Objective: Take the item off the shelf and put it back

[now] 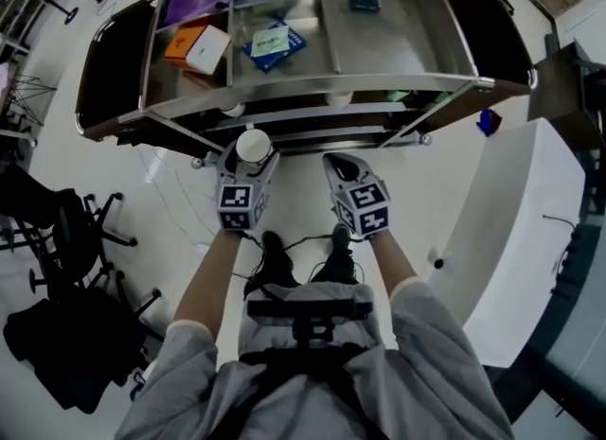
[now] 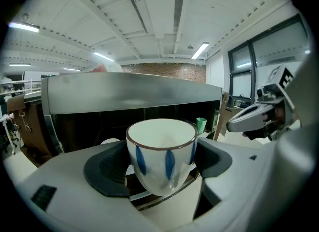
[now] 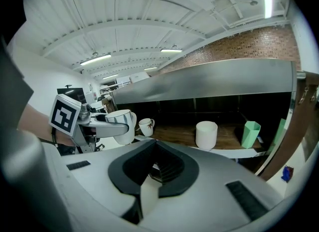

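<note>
Bright ceiling strip lights [image 2: 200,50]; glare on steel shelf [image 1: 388,45]; fisheye edges dark, warped.

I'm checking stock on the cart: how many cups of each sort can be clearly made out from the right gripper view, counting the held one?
White cup with blue marks, in the left gripper: 1
White mug with handle: 1
Plain white cup: 1
Green cup: 1
Total: 4
</note>
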Motion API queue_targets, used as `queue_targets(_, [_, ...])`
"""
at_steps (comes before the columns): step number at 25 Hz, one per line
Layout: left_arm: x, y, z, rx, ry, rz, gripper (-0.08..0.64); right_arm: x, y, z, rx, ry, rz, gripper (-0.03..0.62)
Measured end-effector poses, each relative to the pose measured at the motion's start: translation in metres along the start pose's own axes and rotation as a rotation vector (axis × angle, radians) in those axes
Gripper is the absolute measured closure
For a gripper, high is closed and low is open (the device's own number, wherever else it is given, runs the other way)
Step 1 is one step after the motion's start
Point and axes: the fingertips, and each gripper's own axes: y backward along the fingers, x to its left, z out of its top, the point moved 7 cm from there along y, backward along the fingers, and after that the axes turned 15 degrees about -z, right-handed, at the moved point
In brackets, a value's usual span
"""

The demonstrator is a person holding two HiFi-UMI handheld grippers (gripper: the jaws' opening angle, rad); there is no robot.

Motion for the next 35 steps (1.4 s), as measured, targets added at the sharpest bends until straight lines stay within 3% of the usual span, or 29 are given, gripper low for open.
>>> queue_targets(10, [0.028,-0.072,-0.022,0.022,-0.034,-0.036,0.163,0.005,-0.049,-0.017,0.017,0.035,0.028,0.583])
queue_targets(19, [0.057,-0.133,-0.033,-0.017,-0.058,-0.043,0.163,0.004,-0.092,-0.028,0.026,0.017,0.033,0.583])
queue_targets(35, [0.091,-0.195,-0.036,-0.055,-0.095,-0.03,0.163,-0.001,-0.129,-0.049,0.021,-0.014,0.023,0.583])
